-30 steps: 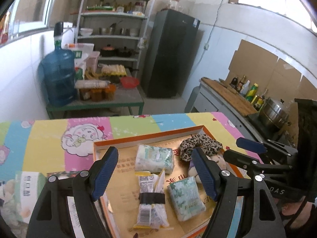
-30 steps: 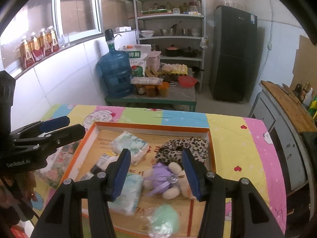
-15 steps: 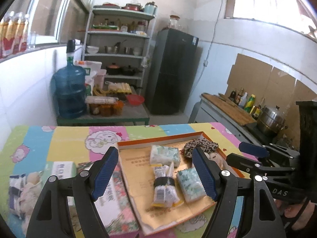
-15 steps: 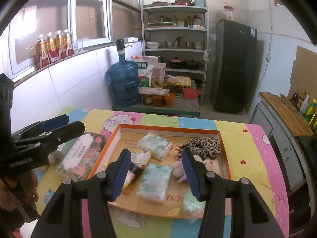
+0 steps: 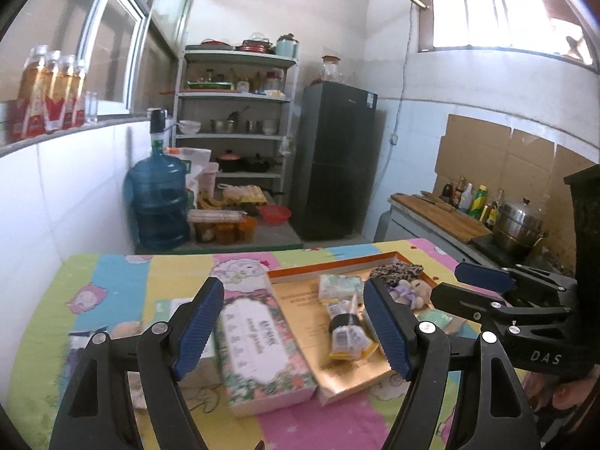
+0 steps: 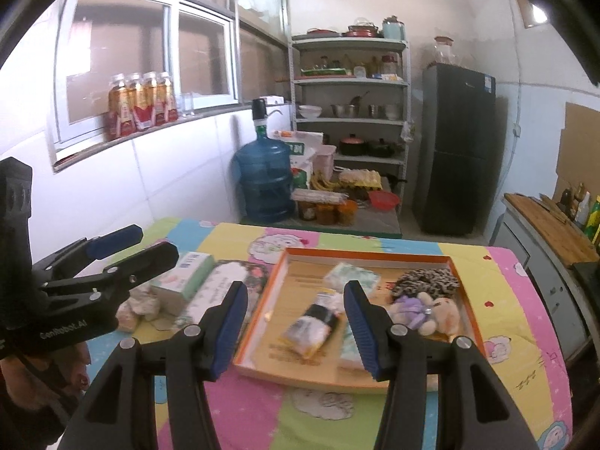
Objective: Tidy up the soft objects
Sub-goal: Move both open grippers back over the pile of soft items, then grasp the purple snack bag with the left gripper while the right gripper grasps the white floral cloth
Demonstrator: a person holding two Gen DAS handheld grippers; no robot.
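Left tongs [image 5: 294, 324]: spread wide, nothing is held.
Right tongs [image 6: 296, 324]: spread wide, nothing is held.
Soft things: a plush toy [image 6: 425, 309], a spotted hair band [image 6: 425, 281] and tissue packs [image 6: 350, 275] are seen in the orange tray [image 6: 258, 313], ahead of both tongs.
Left out: a crumpled soft thing [image 6: 137, 305] is seen left of the tray, by the flowered box [image 5: 258, 348].
Risk: the soft thing could be squashed or dropped if only an edge is pinched.
Risk: the tray could be bumped and slid.

In the shallow orange-rimmed cardboard tray [image 6: 369, 255] lie two pale green tissue packs [image 6: 350, 276], one black-banded clear snack packet [image 6: 314, 325], one leopard-print scrunchie [image 6: 425, 281] and one small purple-dressed plush doll [image 6: 425, 311]; beside its left edge stand one floral long box [image 5: 260, 348] and one mint-green carton [image 6: 185, 275]
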